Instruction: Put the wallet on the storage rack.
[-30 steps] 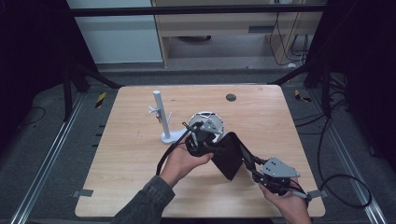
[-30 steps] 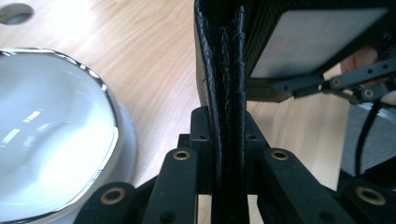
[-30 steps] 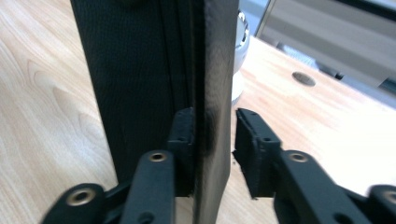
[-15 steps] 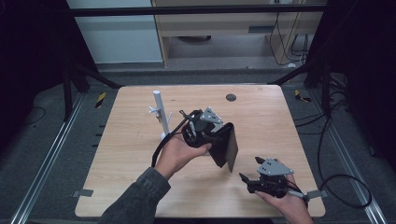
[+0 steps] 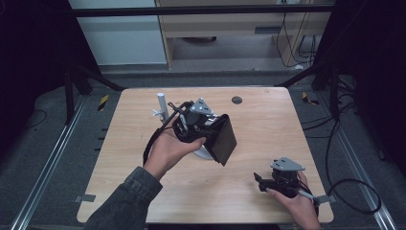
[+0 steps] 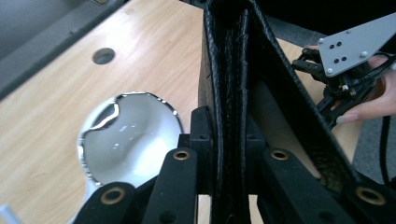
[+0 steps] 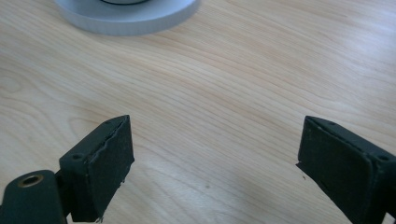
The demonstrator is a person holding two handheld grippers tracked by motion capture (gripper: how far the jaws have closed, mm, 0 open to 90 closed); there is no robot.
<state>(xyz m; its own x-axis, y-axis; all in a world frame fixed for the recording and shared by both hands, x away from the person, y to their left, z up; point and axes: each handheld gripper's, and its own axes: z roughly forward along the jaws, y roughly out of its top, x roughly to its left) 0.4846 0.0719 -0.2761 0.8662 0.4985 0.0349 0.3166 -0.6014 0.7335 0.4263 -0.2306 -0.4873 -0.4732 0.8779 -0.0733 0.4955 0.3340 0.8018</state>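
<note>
Wooden table (image 5: 143, 191) carries a white stand (image 5: 162, 106) with a round base (image 6: 126, 135). Left gripper (image 5: 194, 125) is raised above it, jaws clamped on the edge of a black leather pouch (image 5: 224, 141). Right gripper (image 5: 262, 181) rests low near the table's front right; its jaws have just been opening and stand wide apart, nothing between them. No legible lettering or brand marks.

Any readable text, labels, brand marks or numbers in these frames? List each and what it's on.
None readable. The black wallet clamped in the left gripper shows plain grained leather with no logo. The white stand, the wooden table and the open right gripper carry no print. The grey plate on the right gripper has only screw holes.
</note>
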